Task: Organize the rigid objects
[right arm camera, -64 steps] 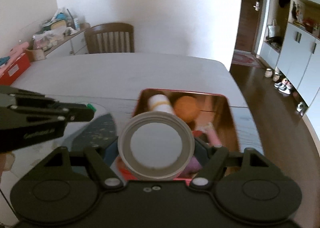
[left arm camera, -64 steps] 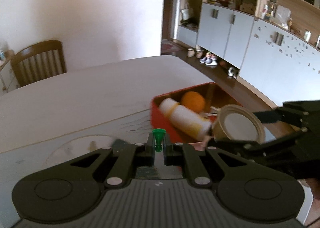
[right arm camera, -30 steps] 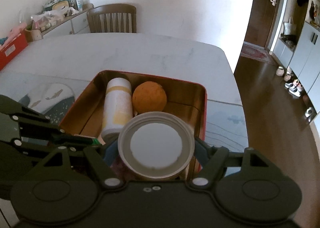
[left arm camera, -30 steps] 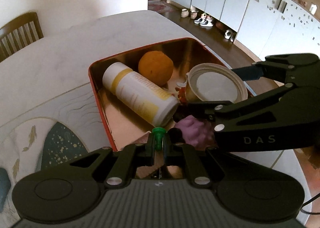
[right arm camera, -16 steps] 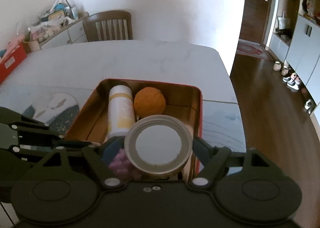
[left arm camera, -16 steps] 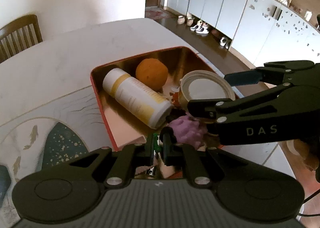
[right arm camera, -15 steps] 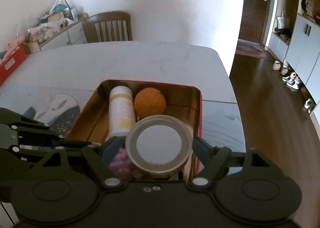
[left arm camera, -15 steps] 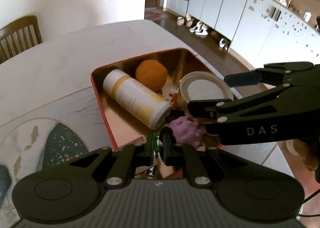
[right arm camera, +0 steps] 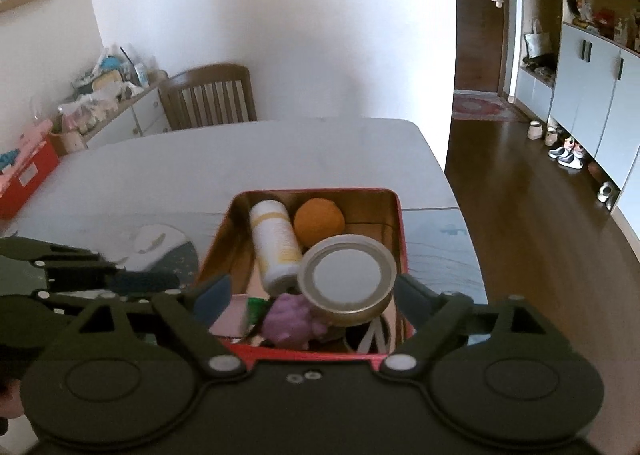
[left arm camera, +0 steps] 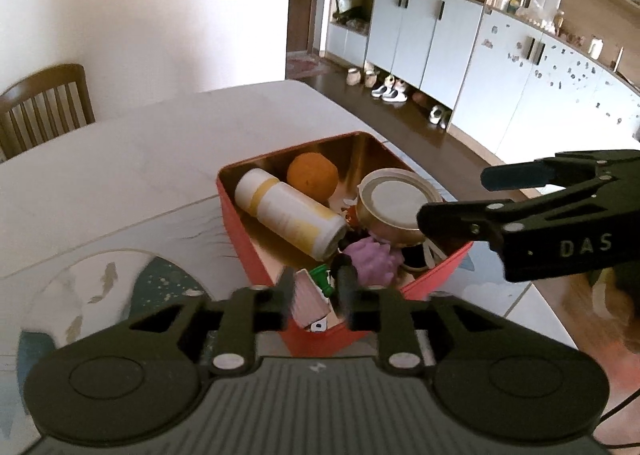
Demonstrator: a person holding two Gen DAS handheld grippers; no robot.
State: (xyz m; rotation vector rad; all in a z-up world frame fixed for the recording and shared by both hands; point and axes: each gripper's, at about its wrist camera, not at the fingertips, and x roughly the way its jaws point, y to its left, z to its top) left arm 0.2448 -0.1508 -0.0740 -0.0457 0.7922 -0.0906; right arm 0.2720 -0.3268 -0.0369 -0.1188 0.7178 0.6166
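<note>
A red tin (left arm camera: 236,231) (right arm camera: 402,223) on the white table holds a white-and-yellow bottle (left arm camera: 288,215) (right arm camera: 276,239), an orange (left arm camera: 313,175) (right arm camera: 319,220), a white-lidded jar (left arm camera: 394,199) (right arm camera: 346,275), a purple lump (left arm camera: 370,259) (right arm camera: 290,317) and a pink box (left arm camera: 310,301). My left gripper (left arm camera: 316,291) (right arm camera: 140,267) is opening above the tin's near corner; a small green piece (left arm camera: 320,279) (right arm camera: 253,309) lies loose between its fingers, untouched. My right gripper (right arm camera: 314,295) (left arm camera: 452,195) is opening too, with its pads clear of the jar on both sides.
A patterned mat (left arm camera: 120,287) lies left of the tin. The table's edge (right arm camera: 448,175) runs close on the right, with wooden floor and cabinets (left arm camera: 420,39) beyond. A wooden chair (right arm camera: 208,95) stands at the far side, and a cluttered sideboard (right arm camera: 108,95) at the back left.
The left gripper has let go of the green piece into the tin. The right gripper has spread off the jar, which now rests in the tin. Both have drawn back and up.
</note>
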